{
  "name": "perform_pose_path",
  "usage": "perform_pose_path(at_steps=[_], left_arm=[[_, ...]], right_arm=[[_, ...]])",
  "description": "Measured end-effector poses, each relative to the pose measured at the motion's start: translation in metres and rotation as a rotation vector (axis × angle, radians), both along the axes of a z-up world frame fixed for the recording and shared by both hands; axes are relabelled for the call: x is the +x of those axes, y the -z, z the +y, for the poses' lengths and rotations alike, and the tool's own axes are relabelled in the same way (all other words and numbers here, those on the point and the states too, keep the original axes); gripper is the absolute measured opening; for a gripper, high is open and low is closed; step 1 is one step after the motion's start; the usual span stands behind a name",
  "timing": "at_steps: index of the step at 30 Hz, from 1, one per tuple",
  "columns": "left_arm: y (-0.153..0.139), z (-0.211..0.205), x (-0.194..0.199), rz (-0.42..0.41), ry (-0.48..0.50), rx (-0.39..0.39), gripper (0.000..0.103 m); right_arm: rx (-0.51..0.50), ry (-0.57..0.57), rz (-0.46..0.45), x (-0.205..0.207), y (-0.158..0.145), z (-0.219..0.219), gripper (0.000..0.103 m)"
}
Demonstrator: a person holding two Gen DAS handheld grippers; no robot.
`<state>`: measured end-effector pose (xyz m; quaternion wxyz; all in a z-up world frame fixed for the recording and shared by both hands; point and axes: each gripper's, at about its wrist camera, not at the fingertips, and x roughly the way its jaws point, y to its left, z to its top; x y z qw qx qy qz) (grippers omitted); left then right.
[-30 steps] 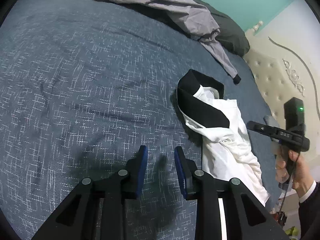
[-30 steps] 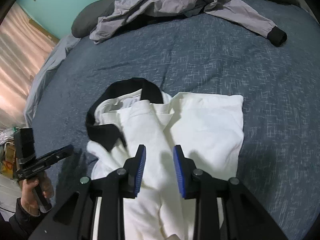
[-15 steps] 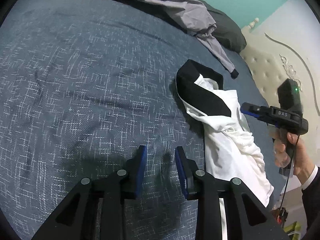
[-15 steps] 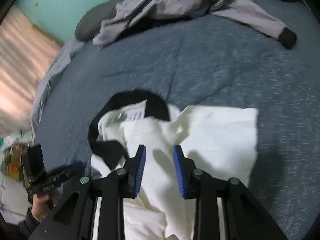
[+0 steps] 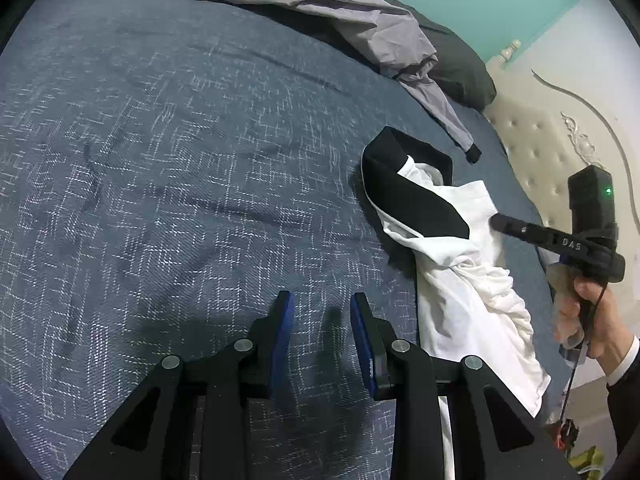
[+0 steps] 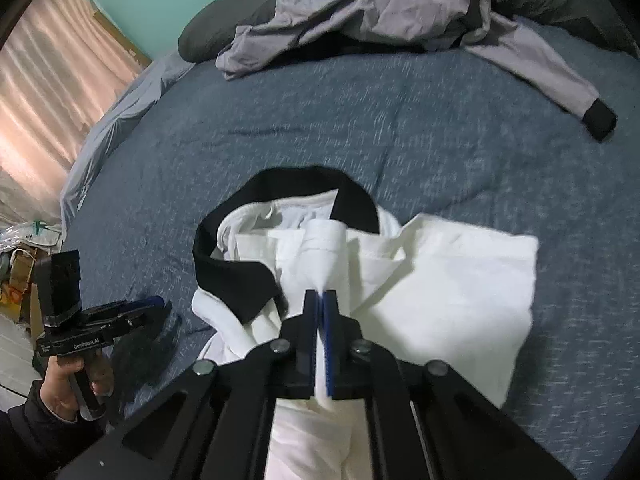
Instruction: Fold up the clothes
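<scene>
Pinching a ridge of cloth, the right gripper (image 6: pixel 320 300) has its blue pads clamped together on the crumpled white cotton shirt with a black collar (image 6: pixel 448 276), which lies bunched on the speckled navy bedspread (image 5: pixel 180 160). To fold cleanly, I'd judge it should lift that ridge gently and draw it straight, letting the fabric slide flat rather than dragging the whole heap. The left gripper (image 5: pixel 320 312) hovers over bare bedspread left of the shirt, pads apart, holding nothing. Only the right view shows the clamp itself and the pink curtain (image 6: pixel 52 92); only the left view shows the cream tufted headboard (image 5: pixel 532 148). A grey jacket (image 6: pixel 380 4) sprawls at the far side.
</scene>
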<state>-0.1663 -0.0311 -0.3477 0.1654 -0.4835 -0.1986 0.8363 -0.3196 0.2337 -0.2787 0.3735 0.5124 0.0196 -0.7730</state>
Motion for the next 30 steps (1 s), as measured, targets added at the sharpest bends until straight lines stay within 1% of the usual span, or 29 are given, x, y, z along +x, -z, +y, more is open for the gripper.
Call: perform_pose_path(at_steps=[4, 9, 13, 16, 18, 20, 22, 25, 30], left_arm=[[0.000, -0.001, 0.000, 0.000, -0.002, 0.004, 0.032], [-0.001, -0.005, 0.001, 0.003, -0.007, 0.003, 0.032], [0.000, -0.008, 0.002, 0.002, -0.013, 0.006, 0.032], [-0.001, -0.008, 0.001, 0.000, -0.013, 0.004, 0.032], [-0.001, -0.008, 0.002, 0.000, -0.011, 0.001, 0.032], [0.000, -0.007, 0.002, 0.000, -0.010, -0.001, 0.032], [0.000, -0.008, 0.002, -0.001, -0.010, -0.001, 0.032], [0.002, -0.009, 0.002, -0.005, -0.010, 0.000, 0.032], [0.003, -0.007, 0.002, -0.011, -0.002, 0.006, 0.032]], right_arm=[[-0.018, 0.018, 0.029, 0.003, -0.013, 0.009, 0.002], [-0.065, 0.055, 0.089, 0.007, -0.042, 0.035, 0.002], [-0.058, 0.097, 0.117, 0.005, -0.052, 0.059, 0.002], [-0.034, 0.166, 0.098, -0.003, -0.040, 0.079, 0.002], [0.025, 0.199, 0.069, -0.010, -0.021, 0.086, 0.002], [0.075, 0.232, 0.013, -0.016, 0.002, 0.089, 0.002], [0.089, 0.253, -0.013, -0.020, 0.016, 0.089, 0.002], [0.080, 0.277, -0.032, -0.024, 0.023, 0.086, 0.002], [0.055, 0.327, -0.012, -0.029, 0.014, 0.090, 0.003]])
